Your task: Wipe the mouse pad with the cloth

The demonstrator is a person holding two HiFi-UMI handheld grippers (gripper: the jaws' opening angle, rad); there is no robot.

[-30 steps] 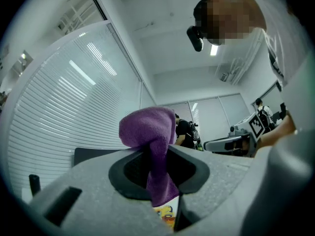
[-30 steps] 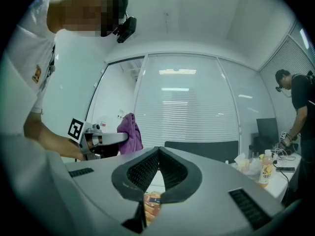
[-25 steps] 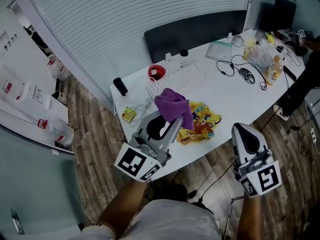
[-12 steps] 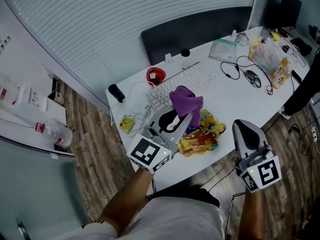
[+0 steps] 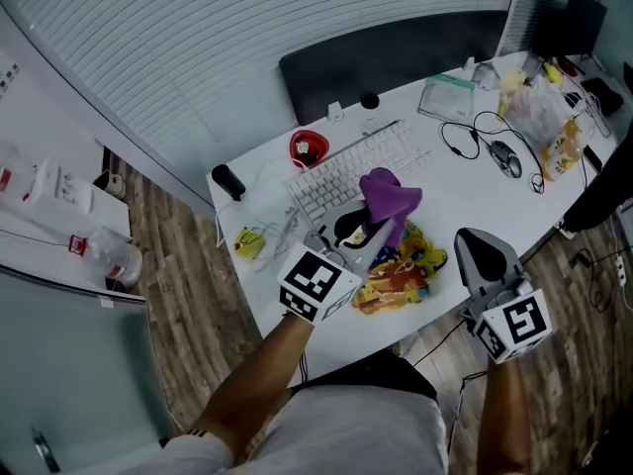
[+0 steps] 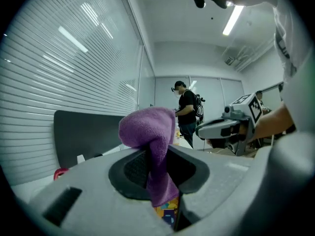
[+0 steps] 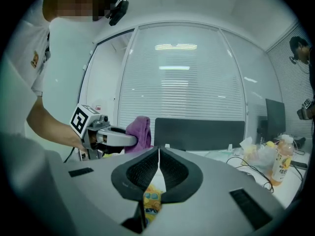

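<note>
The mouse pad, a colourful printed one near the front edge of the white table, is only partly visible in the head view. The left gripper and the purple cloth cover its far left part, and its print is too small to make out. In both gripper views only a small coloured piece of it shows below the jaws. The cloth stands up between the left gripper's fingers and hangs a little under them, over the side of the pad that is nearest to the keyboard. Whether its lower end touches the pad, I cannot tell. The left jaws are closed narrowly on the cloth, the pads pressing it from both sides. The right gripper is to the right of the pad, apart from the cloth. Its jaws are together, pad against pad, with nothing between them.
</note>
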